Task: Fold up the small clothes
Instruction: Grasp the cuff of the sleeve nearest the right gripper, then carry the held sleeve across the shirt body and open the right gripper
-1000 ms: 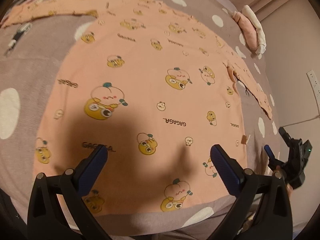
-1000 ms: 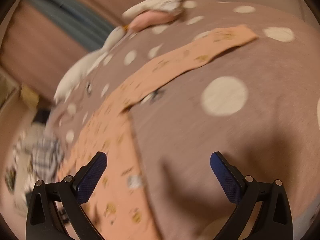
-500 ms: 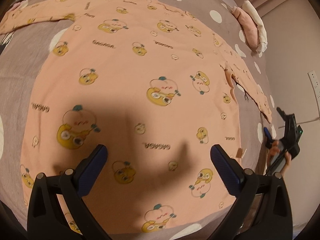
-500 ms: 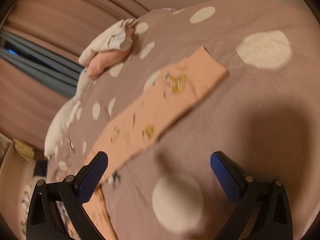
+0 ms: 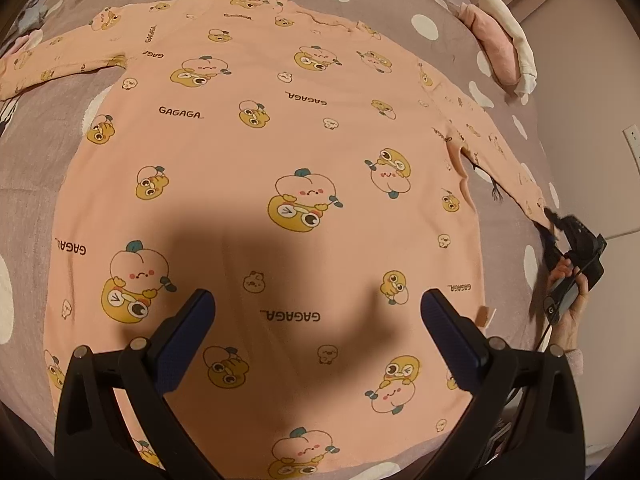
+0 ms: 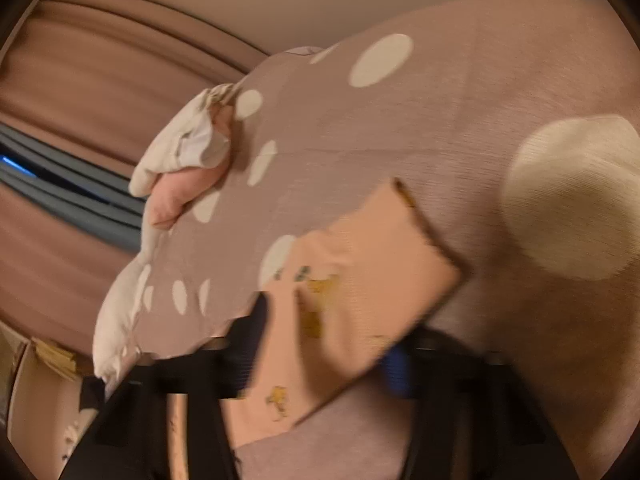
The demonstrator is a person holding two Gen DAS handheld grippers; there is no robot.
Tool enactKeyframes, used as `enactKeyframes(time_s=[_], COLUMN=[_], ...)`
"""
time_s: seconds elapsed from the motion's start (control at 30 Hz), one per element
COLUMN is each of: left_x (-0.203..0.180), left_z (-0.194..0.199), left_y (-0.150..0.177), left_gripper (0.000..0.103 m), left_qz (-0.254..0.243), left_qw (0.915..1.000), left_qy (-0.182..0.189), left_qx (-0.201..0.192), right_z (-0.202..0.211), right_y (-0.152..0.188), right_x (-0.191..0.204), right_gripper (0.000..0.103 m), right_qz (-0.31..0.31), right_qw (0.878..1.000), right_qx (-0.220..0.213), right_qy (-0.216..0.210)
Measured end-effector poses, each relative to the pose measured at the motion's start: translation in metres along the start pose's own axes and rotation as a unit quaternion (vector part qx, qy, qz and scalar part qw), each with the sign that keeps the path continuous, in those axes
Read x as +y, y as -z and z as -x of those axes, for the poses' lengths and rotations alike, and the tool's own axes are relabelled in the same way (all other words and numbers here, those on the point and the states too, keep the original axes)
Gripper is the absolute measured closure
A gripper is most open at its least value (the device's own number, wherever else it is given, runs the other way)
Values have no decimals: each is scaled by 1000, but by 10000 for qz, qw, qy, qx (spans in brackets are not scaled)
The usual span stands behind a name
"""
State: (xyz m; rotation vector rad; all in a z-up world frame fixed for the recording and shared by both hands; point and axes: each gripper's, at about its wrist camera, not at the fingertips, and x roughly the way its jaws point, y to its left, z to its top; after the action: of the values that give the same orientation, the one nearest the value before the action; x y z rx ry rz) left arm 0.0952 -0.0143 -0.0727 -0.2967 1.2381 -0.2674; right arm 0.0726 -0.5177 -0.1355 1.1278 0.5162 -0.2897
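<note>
A peach long-sleeved shirt (image 5: 256, 168) with cartoon prints lies flat on the spotted bedcover, both sleeves spread out. My left gripper (image 5: 318, 316) is open and empty, hovering above the shirt's lower middle. My right gripper (image 5: 550, 224) sits at the cuff of the right sleeve (image 5: 500, 152). In the blurred right wrist view the sleeve end (image 6: 360, 292) lies between the two fingers of the right gripper (image 6: 326, 344), which stand close against the cloth on both sides.
The grey-brown bedcover (image 5: 32, 168) with white dots lies under the shirt. A folded pink and white bundle (image 5: 500, 48) lies at the far right edge, also in the right wrist view (image 6: 184, 168). A wall with a socket (image 5: 632, 140) is on the right.
The left gripper moved forward over the shirt. The right gripper dropped to the sleeve cuff and its fingers came in around the sleeve end.
</note>
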Motion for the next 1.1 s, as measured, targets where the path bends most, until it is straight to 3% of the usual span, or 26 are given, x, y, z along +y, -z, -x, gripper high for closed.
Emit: enactKeyframes(time_s=[0.07,0.1,0.33,0.53,0.63,0.8,1.03,1.1], left_x=[1,2,15,37,49,73,111,124], left_z=[1,2,15,24,30,42,53,55], left_y=[1,2,10,14,14,12,16,18], left_gripper=[0,0,0,0,0,0,0,0], left_qz=[-8,-11,25,223,327,532,858,983], left_qw=[10000,10000,9999,9994,9989,9974,9944,9932], left_qy=[12,19,-22,-3,9,-10,-70,-76], left_qx=[4,-4,-165,-249,-327,-483,-611,-624], right_z=[5,5,11,13,12,2,-29,-34], right_y=[-2,-3,-2,17,40,100,178,208], right_x=[-16,-18,6,91,144,232,314,333], right_gripper=[92,94,94,94,94,94,94,94], right_qz=[-269,-334,-60,1230,2035,3324,4197,4506], right_qw=[9996,9994,9999,9923,9789,9425,9047,8892], right_qx=[43,68,82,147,199,333,598,624], right_qy=[-81,-109,-35,36,40,-83,-421,-496])
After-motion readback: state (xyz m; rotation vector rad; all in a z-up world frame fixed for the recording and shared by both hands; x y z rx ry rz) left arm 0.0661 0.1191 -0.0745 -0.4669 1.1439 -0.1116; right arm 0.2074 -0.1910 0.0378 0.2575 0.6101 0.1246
